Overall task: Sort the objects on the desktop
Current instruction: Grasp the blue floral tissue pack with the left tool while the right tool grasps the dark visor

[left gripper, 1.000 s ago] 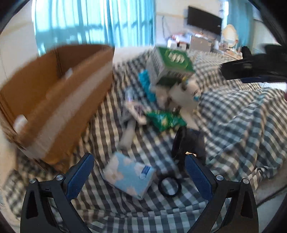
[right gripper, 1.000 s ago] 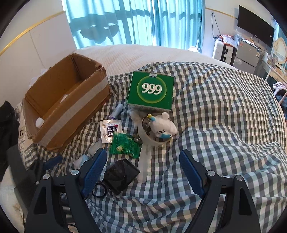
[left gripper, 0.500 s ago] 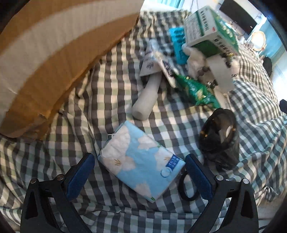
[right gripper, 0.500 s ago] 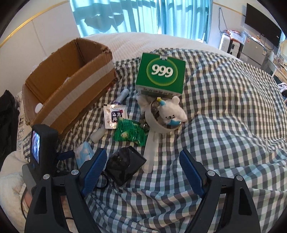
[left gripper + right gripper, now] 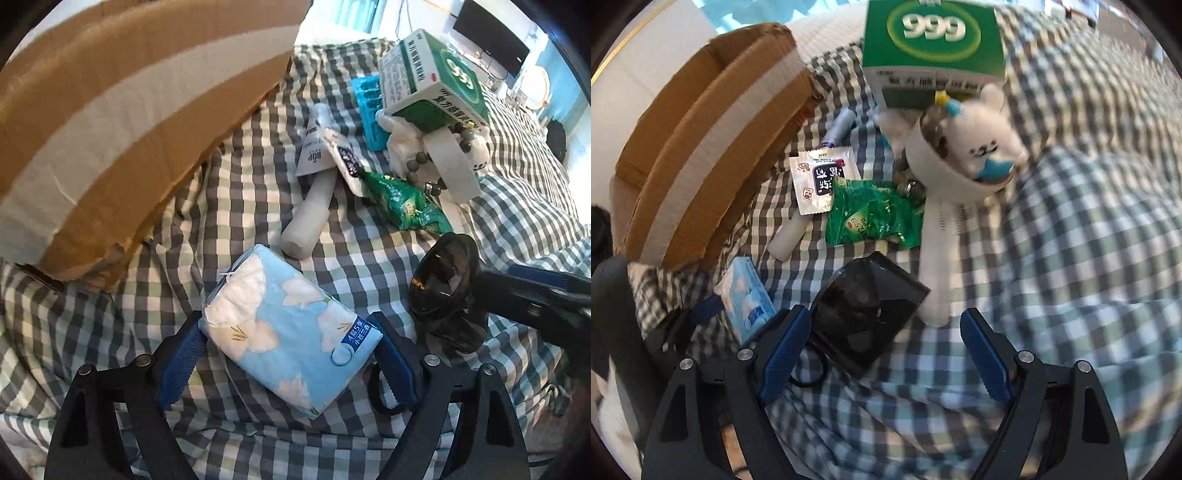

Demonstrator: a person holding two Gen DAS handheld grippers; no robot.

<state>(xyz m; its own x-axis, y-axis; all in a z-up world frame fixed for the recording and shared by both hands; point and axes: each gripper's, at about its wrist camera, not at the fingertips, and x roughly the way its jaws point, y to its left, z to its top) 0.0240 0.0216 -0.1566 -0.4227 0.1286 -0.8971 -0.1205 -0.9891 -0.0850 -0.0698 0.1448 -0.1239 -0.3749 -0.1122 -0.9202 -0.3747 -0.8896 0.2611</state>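
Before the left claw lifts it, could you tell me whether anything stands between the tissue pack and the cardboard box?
Nothing visible does. The tissue pack sits between the left claw's fingers, and only bare checked cloth lies between it and the cardboard box. The white tube lies to the right, off that line.

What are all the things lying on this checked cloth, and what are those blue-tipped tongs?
Cardboard box: one, brown with pale tape, far left.
Tissue pack: one, light blue floral, between the left fingers.
Black pouch: one, glossy, centre.
Hair tie: one, black, beside the pouch.
Green packet: one, centre.
White sachet: one, beside the green packet.
White tube: one, near the box.
Medicine box: one, green, far side.
Plush toy: one, white, before the medicine box.
Checked cloth: one, underneath.
Left hand-held gripper: blue pads, around the tissue pack.
Right hand-held gripper: open.
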